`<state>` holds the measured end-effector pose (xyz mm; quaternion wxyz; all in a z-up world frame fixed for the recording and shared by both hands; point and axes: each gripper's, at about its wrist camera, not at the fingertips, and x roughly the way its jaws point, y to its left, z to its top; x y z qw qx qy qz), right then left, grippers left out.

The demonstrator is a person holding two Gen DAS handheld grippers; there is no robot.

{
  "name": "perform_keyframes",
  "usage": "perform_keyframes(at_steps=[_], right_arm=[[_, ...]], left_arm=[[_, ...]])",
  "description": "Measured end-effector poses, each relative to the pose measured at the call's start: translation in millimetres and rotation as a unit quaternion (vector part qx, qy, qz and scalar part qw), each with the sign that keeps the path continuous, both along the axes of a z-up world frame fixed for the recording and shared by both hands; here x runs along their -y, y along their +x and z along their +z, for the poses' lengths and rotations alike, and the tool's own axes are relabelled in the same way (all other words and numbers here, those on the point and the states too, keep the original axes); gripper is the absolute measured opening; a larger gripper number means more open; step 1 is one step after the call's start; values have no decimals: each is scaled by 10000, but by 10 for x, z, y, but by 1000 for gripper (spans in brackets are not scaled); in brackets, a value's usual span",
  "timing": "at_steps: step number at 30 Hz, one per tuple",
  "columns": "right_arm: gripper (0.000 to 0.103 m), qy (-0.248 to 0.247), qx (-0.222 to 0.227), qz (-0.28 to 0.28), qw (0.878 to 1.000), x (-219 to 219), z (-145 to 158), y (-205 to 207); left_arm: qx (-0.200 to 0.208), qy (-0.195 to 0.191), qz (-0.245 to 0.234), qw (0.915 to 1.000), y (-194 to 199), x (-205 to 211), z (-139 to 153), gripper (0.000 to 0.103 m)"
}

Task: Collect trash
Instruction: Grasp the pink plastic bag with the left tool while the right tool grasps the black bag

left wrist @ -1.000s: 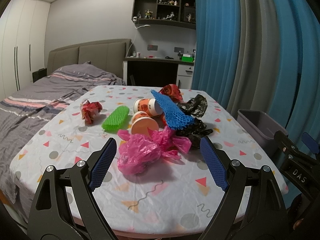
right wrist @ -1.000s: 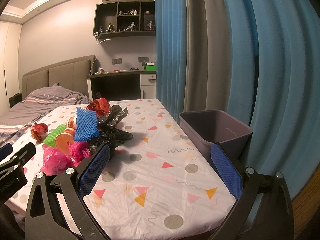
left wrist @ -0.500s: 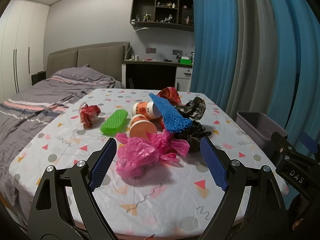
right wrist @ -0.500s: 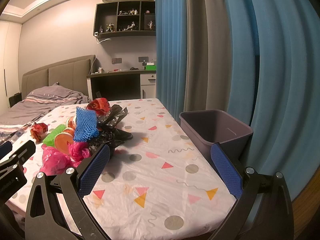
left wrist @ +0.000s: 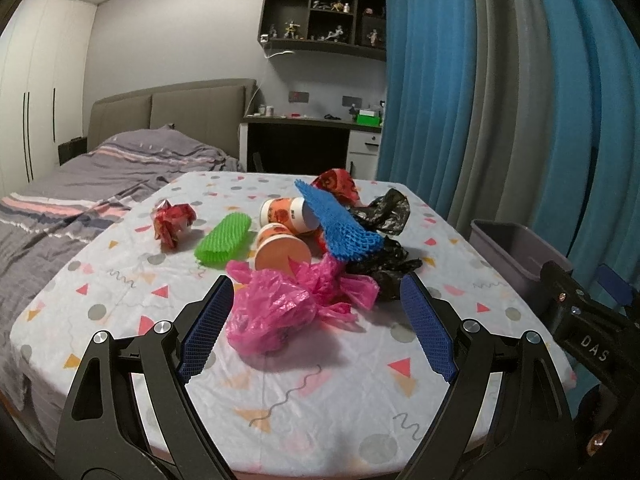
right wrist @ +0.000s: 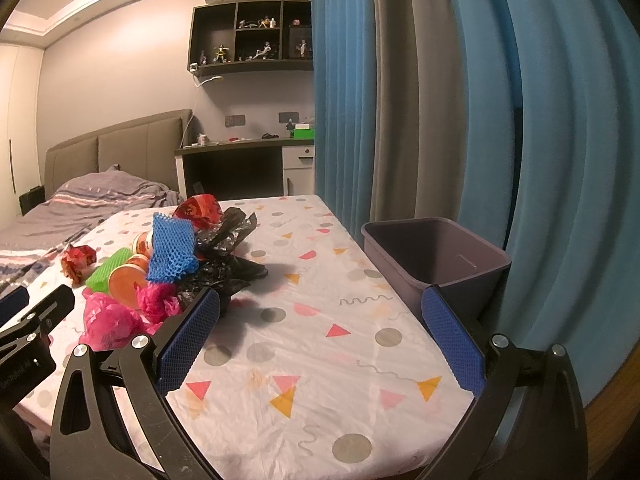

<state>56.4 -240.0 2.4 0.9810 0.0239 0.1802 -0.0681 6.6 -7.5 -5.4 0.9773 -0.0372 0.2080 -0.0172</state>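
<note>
A heap of trash lies on the patterned table (left wrist: 304, 392): a pink plastic bag (left wrist: 276, 312), a black plastic bag (left wrist: 384, 260), blue foam netting (left wrist: 340, 224), green foam netting (left wrist: 224, 238), two orange cups (left wrist: 280, 248), and a red crumpled wrapper (left wrist: 172, 222). My left gripper (left wrist: 316, 328) is open and empty, its jaws on either side of the pink bag, just short of it. My right gripper (right wrist: 320, 340) is open and empty over the table's front right part. A grey bin (right wrist: 436, 256) stands at the table's right edge.
Blue and grey curtains (right wrist: 480, 120) hang close behind the bin. A bed (left wrist: 80, 184) lies to the left of the table. A desk (left wrist: 304, 140) and wall shelves stand at the far wall. The right gripper's body (left wrist: 588, 332) shows at the left view's right side.
The left gripper has dipped and edged slightly toward the pink bag. The right gripper has hardly moved. Both stayed open.
</note>
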Motion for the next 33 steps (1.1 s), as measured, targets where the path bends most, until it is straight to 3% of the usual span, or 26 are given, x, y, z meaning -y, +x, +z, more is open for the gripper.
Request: perform_keyframes(at_steps=[13,17,24,26,29,33], right_arm=[[90,73,-191,490,9986,-224,-252,282],[82,15,-311,674,9972,-351,-344,390],[79,-44,-513,990,9938,-514,-437,576],[74,-38,-569,1067,9927,-531,-456,621],[66,21,-680,1188,9906,-563,-490,704],[55,37,-781,1300,9884,-614,-531,828]], left_arm=[[-155,27,100,9998,67,-435,-352,65],[-346,83,-17,9994,204,-457,-442,65],[-876,70,-207,9959,565,-414,-646,63],[-1004,-24,-226,9947,630,-427,-691,58],[-1140,-110,-266,9931,699,-434,-745,41],[-1109,-233,-295,9931,723,-480,-736,12]])
